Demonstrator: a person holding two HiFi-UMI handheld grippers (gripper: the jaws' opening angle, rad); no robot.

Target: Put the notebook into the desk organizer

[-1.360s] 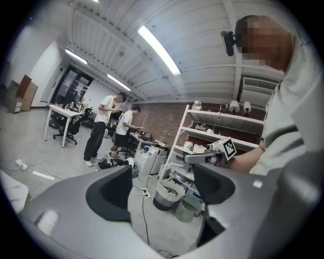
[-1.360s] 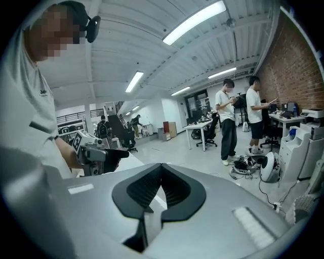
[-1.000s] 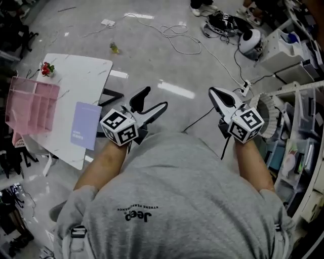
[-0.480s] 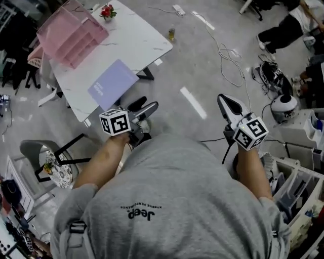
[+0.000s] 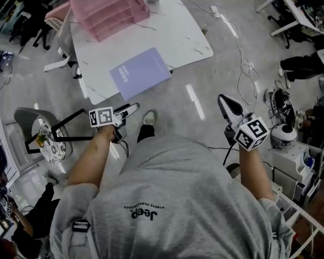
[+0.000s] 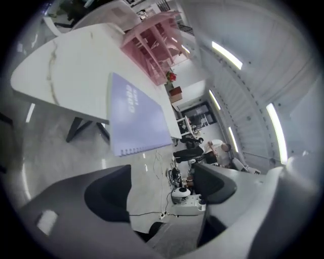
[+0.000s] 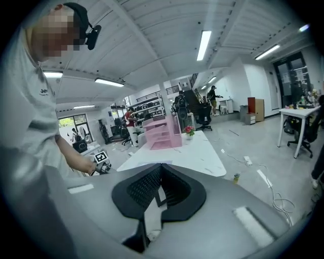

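A lavender notebook (image 5: 140, 73) lies flat at the near edge of the white table (image 5: 177, 35), one corner hanging over it. The pink desk organizer (image 5: 109, 15) stands at the table's far side. My left gripper (image 5: 129, 109) is open and empty, in the air just short of the table edge, below the notebook. In the left gripper view the notebook (image 6: 134, 119) and organizer (image 6: 154, 43) lie ahead of the open left gripper (image 6: 162, 177). My right gripper (image 5: 225, 103) is shut and empty, off to the right above the floor; the right gripper view shows its jaws (image 7: 161, 167) meeting.
A chair with a patterned seat (image 5: 48, 146) stands left of me beside the table. Cables (image 5: 248, 71) trail over the floor at the right, and shelving (image 5: 298, 167) stands at the far right. A small flower vase (image 7: 189, 131) sits next to the organizer.
The view has swung so the table now lies straight ahead and closer. My left gripper has moved up to the table edge under the notebook. The right gripper stays shut at the right.
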